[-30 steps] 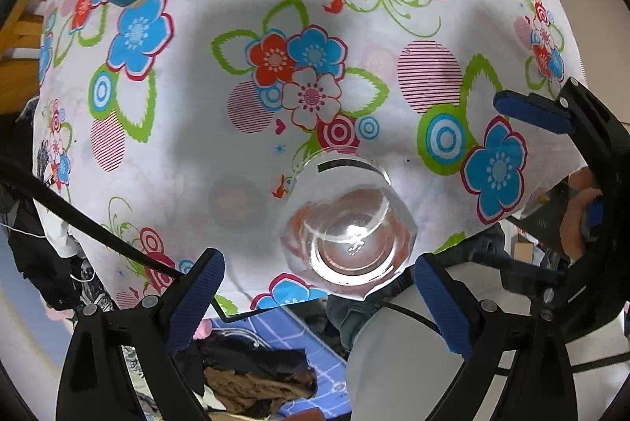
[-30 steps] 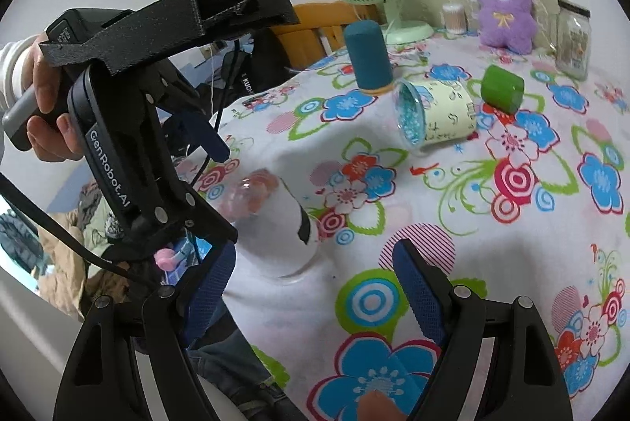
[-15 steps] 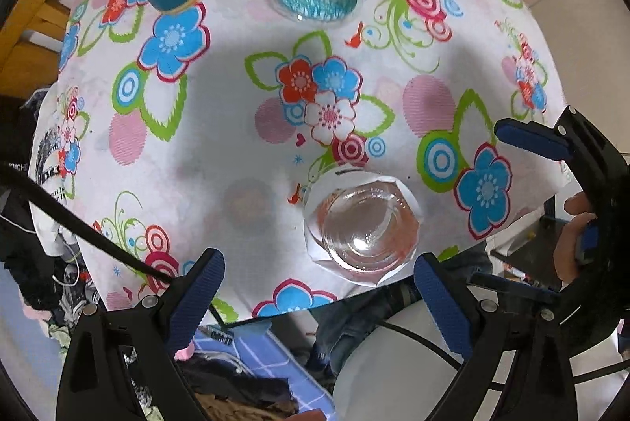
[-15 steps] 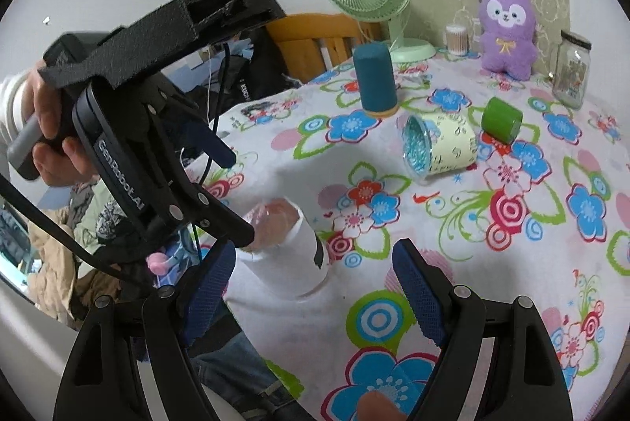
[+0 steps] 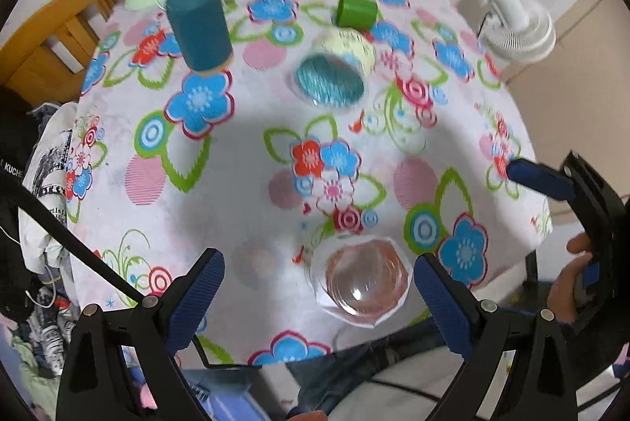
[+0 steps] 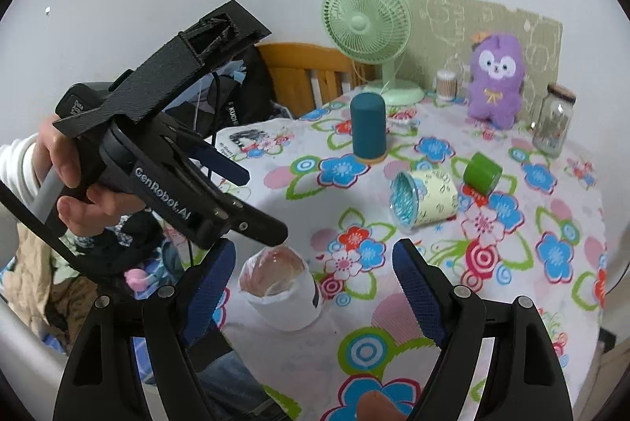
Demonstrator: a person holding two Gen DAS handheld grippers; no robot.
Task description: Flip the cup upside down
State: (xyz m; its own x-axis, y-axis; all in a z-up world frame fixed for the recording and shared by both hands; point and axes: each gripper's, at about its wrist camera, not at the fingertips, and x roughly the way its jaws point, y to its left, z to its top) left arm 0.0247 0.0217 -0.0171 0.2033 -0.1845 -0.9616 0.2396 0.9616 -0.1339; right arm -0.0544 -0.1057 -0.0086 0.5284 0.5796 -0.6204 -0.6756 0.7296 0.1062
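A clear glass cup wrapped in white paper [image 5: 360,285] stands with its closed base up on the floral tablecloth near the front edge; it also shows in the right wrist view [image 6: 281,289]. My left gripper [image 5: 319,297] is open above it, its blue pads apart on either side, not touching. In the right wrist view the left gripper [image 6: 244,200] hangs over the cup. My right gripper [image 6: 313,287] is open and empty, a little right of the cup; it also shows at the right edge of the left wrist view [image 5: 551,184].
A teal cup [image 5: 199,27] stands upside down at the back left. A pale yellow cup [image 5: 334,70] lies on its side mid-table beside a green cup [image 5: 354,11]. A green fan [image 6: 368,35], purple plush [image 6: 496,78] and glass jar [image 6: 553,123] stand at the back.
My left gripper has risen and tilted up away from the cup, so more of the table's far side shows. The cup stays in place. My right gripper has pulled back slightly.
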